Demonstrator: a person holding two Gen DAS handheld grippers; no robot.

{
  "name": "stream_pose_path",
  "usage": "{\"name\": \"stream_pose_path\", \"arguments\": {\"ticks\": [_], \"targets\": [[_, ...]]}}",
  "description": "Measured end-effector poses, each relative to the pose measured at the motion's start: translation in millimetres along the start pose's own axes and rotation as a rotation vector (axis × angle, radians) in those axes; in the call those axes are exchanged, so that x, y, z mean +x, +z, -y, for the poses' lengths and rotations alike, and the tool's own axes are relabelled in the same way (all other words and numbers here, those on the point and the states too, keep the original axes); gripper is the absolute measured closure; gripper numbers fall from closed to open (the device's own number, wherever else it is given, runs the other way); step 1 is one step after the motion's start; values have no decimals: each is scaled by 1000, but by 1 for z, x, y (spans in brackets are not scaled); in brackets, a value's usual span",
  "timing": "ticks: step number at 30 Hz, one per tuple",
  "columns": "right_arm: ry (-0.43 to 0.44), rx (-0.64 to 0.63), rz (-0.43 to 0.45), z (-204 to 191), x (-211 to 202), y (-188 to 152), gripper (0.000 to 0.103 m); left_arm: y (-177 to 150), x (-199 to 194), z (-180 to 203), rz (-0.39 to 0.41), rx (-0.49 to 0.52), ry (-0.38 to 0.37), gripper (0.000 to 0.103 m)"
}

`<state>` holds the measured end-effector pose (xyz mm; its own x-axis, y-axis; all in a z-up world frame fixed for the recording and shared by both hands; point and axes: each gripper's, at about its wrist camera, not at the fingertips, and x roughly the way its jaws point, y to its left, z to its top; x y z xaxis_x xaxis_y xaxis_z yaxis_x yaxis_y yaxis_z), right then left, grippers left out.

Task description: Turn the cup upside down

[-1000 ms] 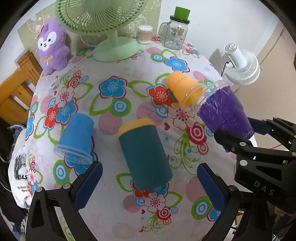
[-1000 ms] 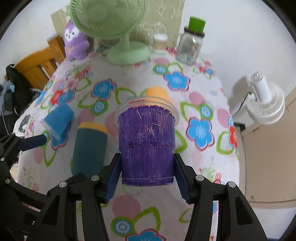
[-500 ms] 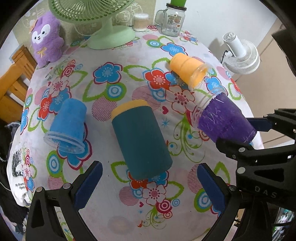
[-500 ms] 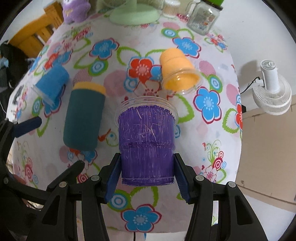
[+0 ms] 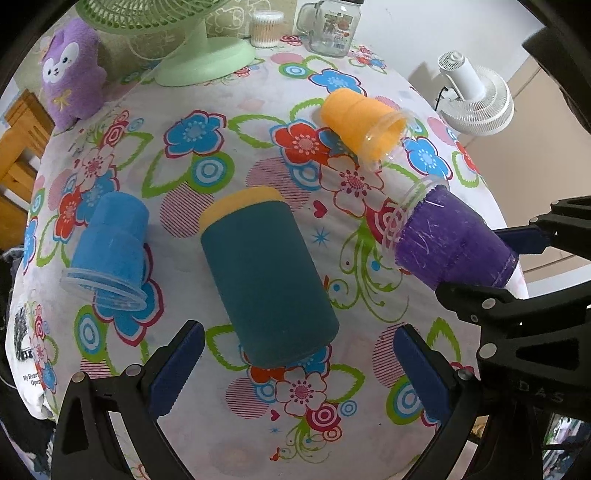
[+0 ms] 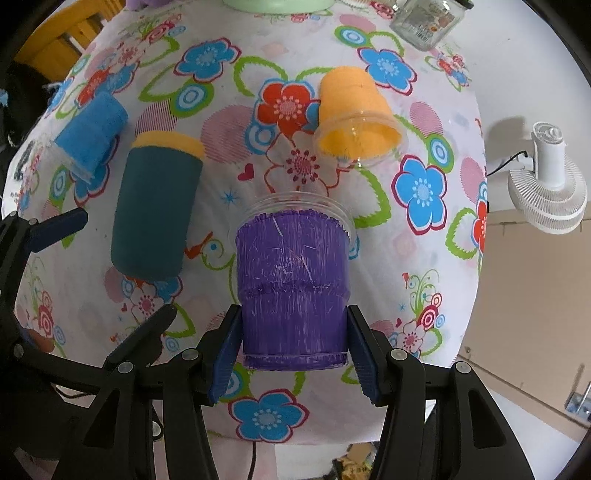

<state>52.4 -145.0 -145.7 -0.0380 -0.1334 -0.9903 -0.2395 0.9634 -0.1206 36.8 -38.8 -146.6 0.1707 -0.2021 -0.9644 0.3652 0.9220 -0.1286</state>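
My right gripper (image 6: 293, 354) is shut on the base of a purple cup (image 6: 291, 291), with the clear rim pointing forward and down toward the floral tablecloth (image 6: 424, 295). In the left wrist view the purple cup (image 5: 450, 240) hangs tilted above the table's right side, held by the right gripper (image 5: 517, 266). My left gripper (image 5: 295, 369) is open and empty, its pads either side of a teal cup with a yellow end (image 5: 264, 273) lying on its side.
An orange cup (image 5: 360, 123) and a blue cup (image 5: 109, 249) lie on their sides. A green fan base (image 5: 205, 59), glass jar (image 5: 330, 27), cotton-swab tub (image 5: 266, 27) and purple plush (image 5: 72, 70) stand at the back. A white fan (image 5: 476, 99) is beyond the right edge.
The right gripper has tipped the purple cup further forward and down toward the table. Both cameras now look more steeply onto the cloth. The left gripper stays open over the teal cup.
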Motion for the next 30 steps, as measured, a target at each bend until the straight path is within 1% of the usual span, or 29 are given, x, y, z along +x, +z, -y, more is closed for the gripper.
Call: {"name": "stream_pose_path", "arguments": {"ticks": [3,7,12,15,18,20,26,30], "targets": [[-5,-16,-29,-1,3,1,45,0,2,2,-7,10,-8,0],[-8,-58,-97,-3,10,5,45,-2,4,4,-18,22,-13,0],[-25,-124,-138,-12,18,13,45,-2,10,-2,-38,21,-11,0],[-14,-158,-193,-18,26,18,45,-4,13,-4,-44,36,-4,0],[-37,-206,-214,-25,28,19,45,-6,15,-5,-50,41,-18,0],[-38,-211,-231,-26,29,21,45,-4,16,-6,-54,35,-25,0],[-63,-239,-221,-31,25,30,43,-1,16,-16,-62,-3,-35,0],[-69,-251,-175,-36,19,32,43,-1,14,-21,-65,-21,-34,0]]}}
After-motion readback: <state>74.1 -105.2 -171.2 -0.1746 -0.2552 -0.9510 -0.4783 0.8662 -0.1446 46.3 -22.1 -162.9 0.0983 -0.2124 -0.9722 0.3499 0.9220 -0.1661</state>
